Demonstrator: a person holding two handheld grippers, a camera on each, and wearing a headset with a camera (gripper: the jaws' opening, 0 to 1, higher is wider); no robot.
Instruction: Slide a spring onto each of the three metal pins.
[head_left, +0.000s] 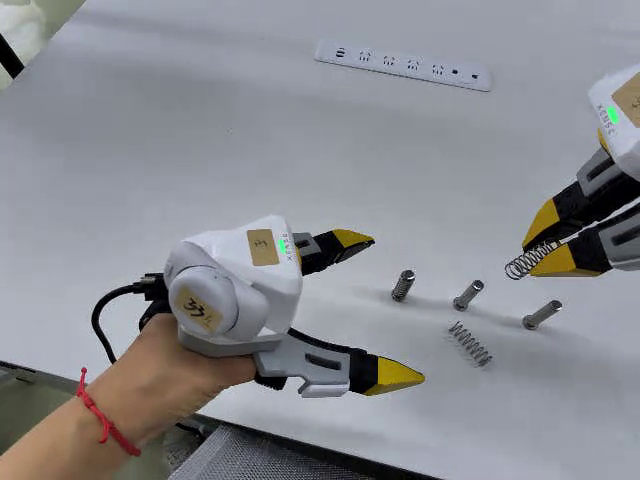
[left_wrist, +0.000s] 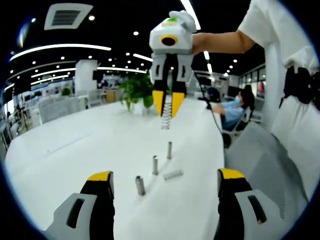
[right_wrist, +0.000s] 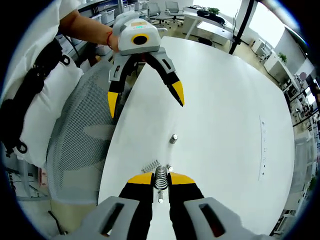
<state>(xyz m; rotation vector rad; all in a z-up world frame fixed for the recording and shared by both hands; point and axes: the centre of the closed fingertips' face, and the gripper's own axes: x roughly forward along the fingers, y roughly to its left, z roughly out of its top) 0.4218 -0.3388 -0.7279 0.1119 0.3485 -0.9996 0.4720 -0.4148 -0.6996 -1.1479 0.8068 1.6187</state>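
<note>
White table (head_left: 200, 130), gripped spring (head_left: 524, 262) hanging vertically

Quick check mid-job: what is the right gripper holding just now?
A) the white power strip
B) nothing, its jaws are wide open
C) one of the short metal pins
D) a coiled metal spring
D: the right gripper has its yellow-tipped jaws closed on a coiled metal spring, held above the white table near the three short metal pins.
</note>
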